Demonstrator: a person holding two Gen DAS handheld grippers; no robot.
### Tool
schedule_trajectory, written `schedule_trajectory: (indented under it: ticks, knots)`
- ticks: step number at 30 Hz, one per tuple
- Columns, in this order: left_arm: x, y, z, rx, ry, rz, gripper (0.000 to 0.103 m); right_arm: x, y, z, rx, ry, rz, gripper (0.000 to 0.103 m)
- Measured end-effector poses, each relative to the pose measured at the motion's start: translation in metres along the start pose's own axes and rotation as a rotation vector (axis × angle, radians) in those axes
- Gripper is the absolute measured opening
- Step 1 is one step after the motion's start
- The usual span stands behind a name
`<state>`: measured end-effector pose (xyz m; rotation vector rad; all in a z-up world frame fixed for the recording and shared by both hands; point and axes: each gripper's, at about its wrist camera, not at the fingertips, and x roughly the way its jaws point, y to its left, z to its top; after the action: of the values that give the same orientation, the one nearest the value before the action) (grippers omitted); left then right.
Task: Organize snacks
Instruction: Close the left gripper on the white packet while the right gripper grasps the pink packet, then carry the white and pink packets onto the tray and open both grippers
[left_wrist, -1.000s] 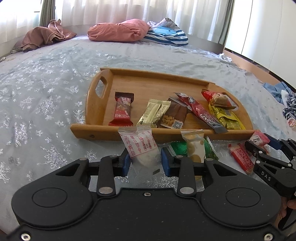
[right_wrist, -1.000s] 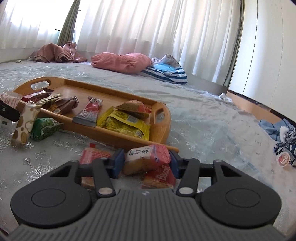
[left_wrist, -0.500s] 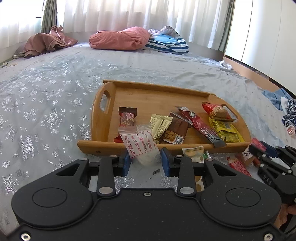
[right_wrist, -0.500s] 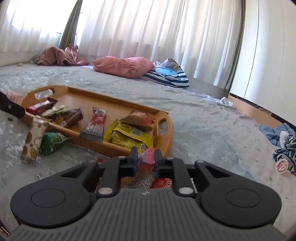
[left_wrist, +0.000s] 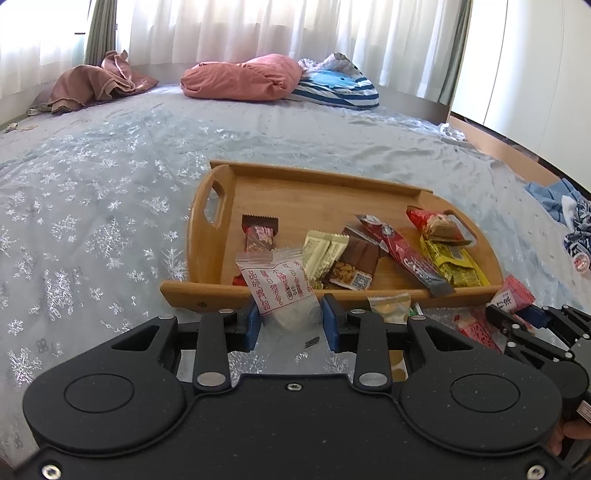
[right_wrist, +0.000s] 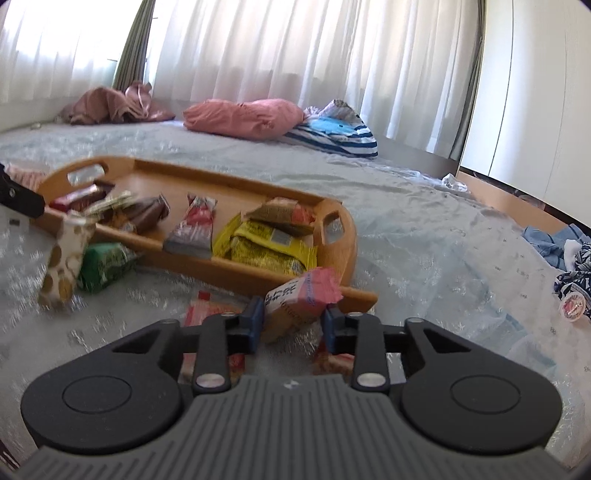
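Note:
A wooden tray (left_wrist: 207, 229) (right_wrist: 343, 254) lies on the bed with several wrapped snacks in it. My left gripper (left_wrist: 291, 323) is shut on a clear white packet with red print (left_wrist: 280, 284) and holds it raised just before the tray's near rim. My right gripper (right_wrist: 293, 325) is shut on a pink snack packet (right_wrist: 303, 295), lifted near the tray's right end; it also shows in the left wrist view (left_wrist: 532, 317). A spotted packet (right_wrist: 64, 266), a green packet (right_wrist: 105, 266) and red packets (right_wrist: 199, 314) lie on the bedcover outside the tray.
The bedcover (left_wrist: 92, 229) is pale blue with snowflakes. A pink pillow (left_wrist: 243, 77), a striped cushion (left_wrist: 336, 88) and brown cloth (left_wrist: 96, 85) lie at the far side. Clothes (right_wrist: 569, 254) and a small cup (right_wrist: 572, 306) lie at the right.
Both grippers have risen and moved toward the tray. The right gripper closed on the pink packet and lifted it off the bedcover. The left keeps its white packet.

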<state>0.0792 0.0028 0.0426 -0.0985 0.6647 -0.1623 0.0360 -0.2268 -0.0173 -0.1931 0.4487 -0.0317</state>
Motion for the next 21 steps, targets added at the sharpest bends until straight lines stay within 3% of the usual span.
schedule_trajectory:
  ticks: [5, 13, 21]
  knots:
    - [0.001, 0.004, 0.009, -0.024, 0.001, -0.015, 0.032, -0.011, 0.000, 0.012, 0.033, -0.035, 0.008, 0.023]
    - [0.009, 0.002, 0.028, 0.009, -0.022, -0.014, 0.032, -0.016, -0.006, 0.038, 0.155, -0.070, 0.073, 0.022]
    - [0.034, -0.001, 0.042, 0.036, 0.009, -0.023, 0.032, 0.015, -0.009, 0.061, 0.285, -0.034, 0.169, 0.022]
